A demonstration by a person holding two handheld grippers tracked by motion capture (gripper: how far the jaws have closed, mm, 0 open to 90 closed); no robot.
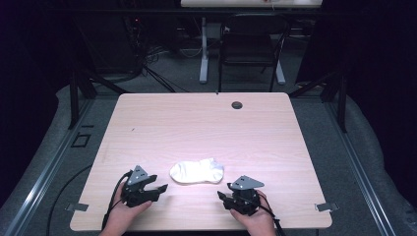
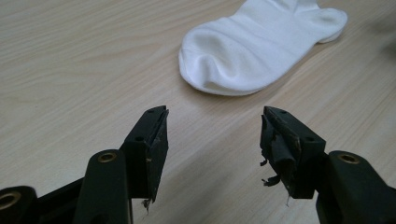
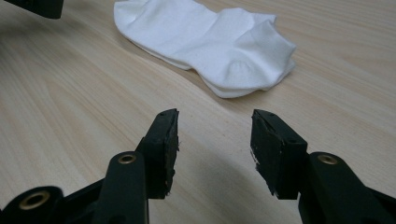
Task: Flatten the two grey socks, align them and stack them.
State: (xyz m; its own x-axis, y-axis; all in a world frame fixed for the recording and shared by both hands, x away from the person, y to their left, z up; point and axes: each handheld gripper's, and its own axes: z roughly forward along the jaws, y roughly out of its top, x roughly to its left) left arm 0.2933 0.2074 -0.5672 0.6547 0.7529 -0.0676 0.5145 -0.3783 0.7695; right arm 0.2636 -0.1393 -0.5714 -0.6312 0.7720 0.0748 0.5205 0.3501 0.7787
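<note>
— Where's the sock?

— The sock lies flat on the table, near the front edge and about midway along it.

— And the grippers?

— The left gripper sits just beside the sock's left end, the right gripper near its right end. Both have their jaws apart, nothing between them, neither touching the sock.

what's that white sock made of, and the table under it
The sock looks like soft knitted fabric, probably cotton blend: matte, finely textured, with gentle folds. The table looks like pale wood-grain laminate: smooth, faintly glossy, with straight printed grain lines; solid wood can't be ruled out.
</note>
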